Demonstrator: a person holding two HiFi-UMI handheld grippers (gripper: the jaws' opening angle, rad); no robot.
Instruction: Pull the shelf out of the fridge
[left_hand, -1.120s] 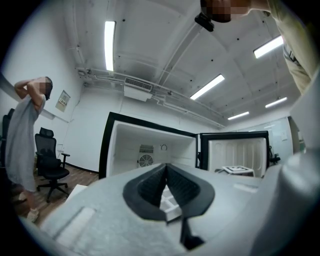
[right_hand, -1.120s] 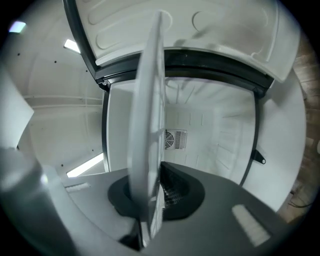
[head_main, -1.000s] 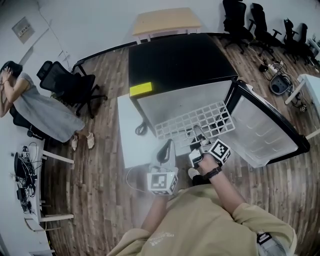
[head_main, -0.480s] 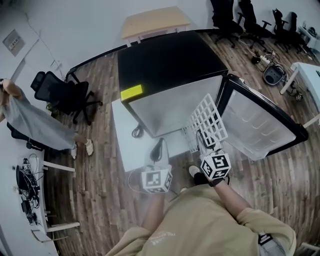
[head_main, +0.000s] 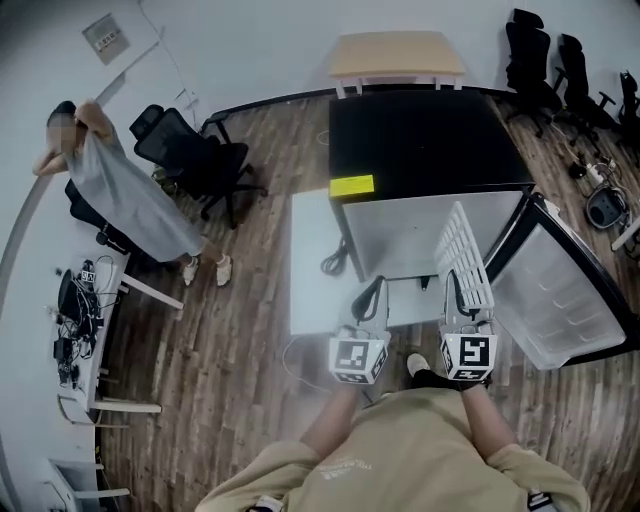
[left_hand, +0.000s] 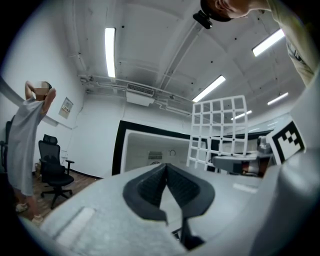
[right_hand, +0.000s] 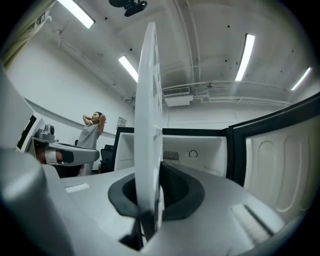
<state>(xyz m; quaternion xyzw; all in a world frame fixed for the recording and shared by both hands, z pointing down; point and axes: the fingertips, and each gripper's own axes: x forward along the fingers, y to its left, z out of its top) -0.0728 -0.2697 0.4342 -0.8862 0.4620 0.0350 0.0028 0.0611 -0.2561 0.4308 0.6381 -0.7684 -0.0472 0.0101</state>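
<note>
The right gripper (right_hand: 150, 174) was clenched on the near edge of the white wire-grid shelf (head_main: 462, 250), which stood on edge in front of the open mouth of the black-topped white fridge (head_main: 430, 140) and just left of its swung-open door (head_main: 560, 290). The left gripper (left_hand: 166, 170) hung close by on the left, jaws pressed together on nothing and pointing toward the fridge.

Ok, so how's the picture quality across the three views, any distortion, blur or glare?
Head view: heavy fisheye, the wood floor bows and corners darken. Left gripper view: ceiling strip lights glare white, the left gripper is soft. Right gripper view: the shelf in the jaws is a blurred white band, too close to focus.
</note>
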